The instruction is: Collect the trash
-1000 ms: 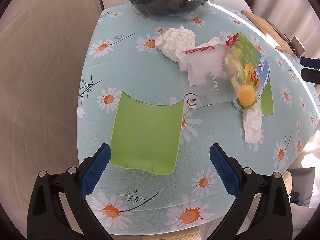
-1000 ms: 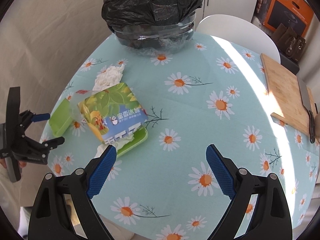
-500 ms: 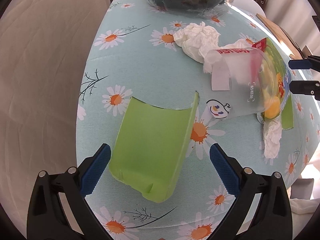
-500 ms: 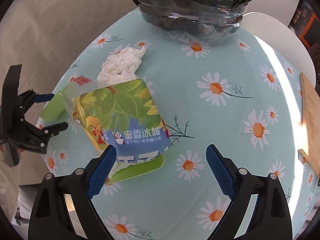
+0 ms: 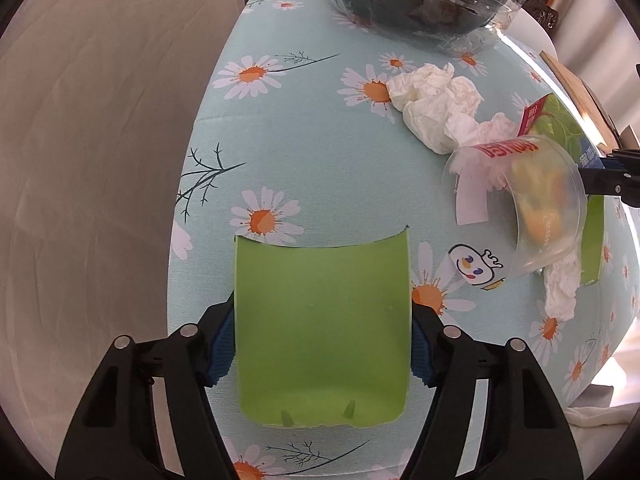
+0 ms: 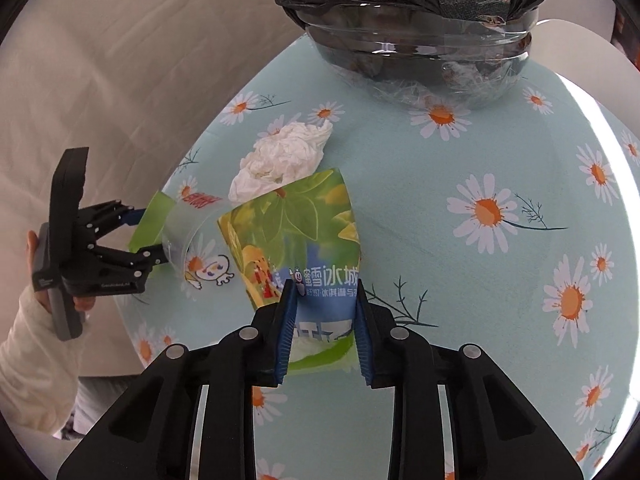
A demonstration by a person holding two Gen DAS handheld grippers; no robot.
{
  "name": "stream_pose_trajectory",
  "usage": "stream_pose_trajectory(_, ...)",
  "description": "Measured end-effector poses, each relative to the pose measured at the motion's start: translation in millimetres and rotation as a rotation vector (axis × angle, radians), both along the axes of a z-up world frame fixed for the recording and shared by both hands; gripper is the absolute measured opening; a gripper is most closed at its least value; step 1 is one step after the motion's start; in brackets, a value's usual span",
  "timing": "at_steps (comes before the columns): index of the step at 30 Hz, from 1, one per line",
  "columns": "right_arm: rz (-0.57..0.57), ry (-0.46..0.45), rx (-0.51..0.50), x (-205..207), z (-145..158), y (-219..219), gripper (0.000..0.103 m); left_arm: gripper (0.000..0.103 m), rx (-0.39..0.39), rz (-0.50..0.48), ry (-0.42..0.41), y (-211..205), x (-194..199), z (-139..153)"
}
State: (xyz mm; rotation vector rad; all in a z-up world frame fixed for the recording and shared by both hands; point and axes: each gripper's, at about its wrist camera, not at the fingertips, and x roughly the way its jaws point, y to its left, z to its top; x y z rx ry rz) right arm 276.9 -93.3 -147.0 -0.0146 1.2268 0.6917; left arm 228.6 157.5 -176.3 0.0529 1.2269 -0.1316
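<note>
The table [image 6: 500, 152], under a daisy cloth, carries the lined bin [image 6: 416, 12] at its far edge, with the trash spread well short of it. The risk, I judge, is both loads slipping on the carry, since each is thin and bendy. The right gripper [image 6: 325, 328] has its fingers closed narrow on the printed bag [image 6: 296, 236], which lies over a clear cup [image 5: 532, 200] and could drag it along or buckle. The left gripper [image 5: 322, 344] clamps the curved green sheet [image 5: 322, 320] by its side edges (a springy hold that could pop loose). The sheet is smooth, with torn ends. Crumpled tissue [image 6: 284, 156] sits loose between bag and bin.
</note>
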Motion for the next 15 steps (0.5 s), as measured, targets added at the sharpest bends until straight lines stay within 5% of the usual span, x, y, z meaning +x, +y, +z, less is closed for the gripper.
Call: stream_pose_trajectory(15, -0.148, -0.049, 0.174, 9, 47, -71, 0.011, 0.067, -0.012, -0.034, 0.012, -9, -6, 21)
